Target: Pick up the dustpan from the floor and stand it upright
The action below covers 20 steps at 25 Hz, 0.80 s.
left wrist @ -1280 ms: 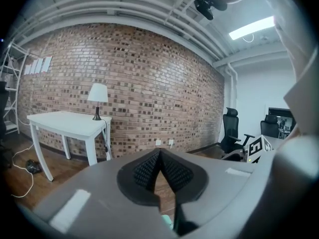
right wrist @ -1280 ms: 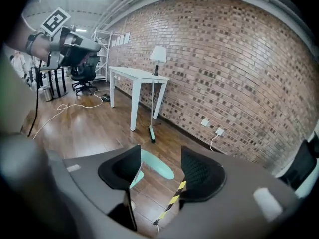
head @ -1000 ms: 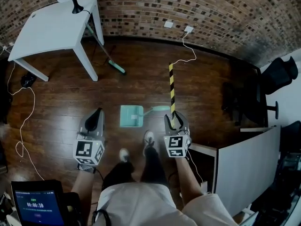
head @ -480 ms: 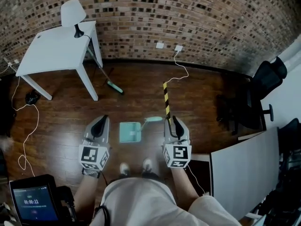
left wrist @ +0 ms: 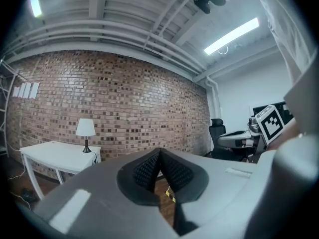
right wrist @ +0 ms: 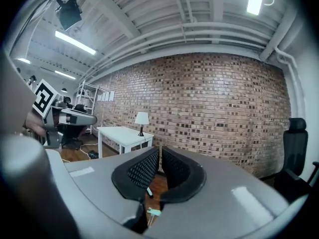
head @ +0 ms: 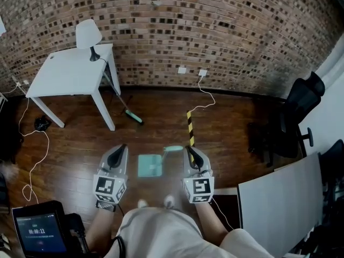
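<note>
Dustpan [head: 150, 165] lies flat on the floor [head: 75, 144] between left tool [head: 121, 148] (jaws together, empty) and right tool [head: 189, 149], whose jaws have just been closing on nothing — I'd reopen the right, go low, pinch the handle [head: 173, 148] near its end and tip the pan upright slowly.
</note>
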{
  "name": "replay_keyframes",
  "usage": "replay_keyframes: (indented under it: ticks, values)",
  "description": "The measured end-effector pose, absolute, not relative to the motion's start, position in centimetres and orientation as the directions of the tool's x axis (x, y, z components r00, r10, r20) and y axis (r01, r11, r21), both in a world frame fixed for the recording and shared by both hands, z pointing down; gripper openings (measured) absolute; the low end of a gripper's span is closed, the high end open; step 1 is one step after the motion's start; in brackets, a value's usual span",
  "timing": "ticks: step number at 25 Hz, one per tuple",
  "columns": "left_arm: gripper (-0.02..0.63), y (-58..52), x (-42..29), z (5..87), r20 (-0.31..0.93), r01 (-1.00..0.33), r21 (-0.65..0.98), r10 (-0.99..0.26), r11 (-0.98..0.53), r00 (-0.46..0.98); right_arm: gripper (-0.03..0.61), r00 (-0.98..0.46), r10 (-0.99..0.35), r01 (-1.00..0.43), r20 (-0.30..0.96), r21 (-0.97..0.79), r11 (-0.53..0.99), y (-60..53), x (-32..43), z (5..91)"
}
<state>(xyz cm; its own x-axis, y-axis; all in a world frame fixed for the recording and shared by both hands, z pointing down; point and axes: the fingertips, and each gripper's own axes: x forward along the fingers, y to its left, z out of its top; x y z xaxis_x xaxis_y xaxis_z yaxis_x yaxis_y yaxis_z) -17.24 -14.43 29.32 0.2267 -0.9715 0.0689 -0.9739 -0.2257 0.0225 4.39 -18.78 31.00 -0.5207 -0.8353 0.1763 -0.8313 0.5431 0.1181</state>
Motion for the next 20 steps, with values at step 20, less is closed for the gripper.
replay_keyframes:
  ticks: [20]
  values:
    - [-0.003,-11.2,-17.1,29.5,0.102,-0.956,0.086,-0.952,-0.28,0.288,0.014,-0.536,-0.824,-0.819,0.185,0.121,0.56,-15.7,2.9,29.0]
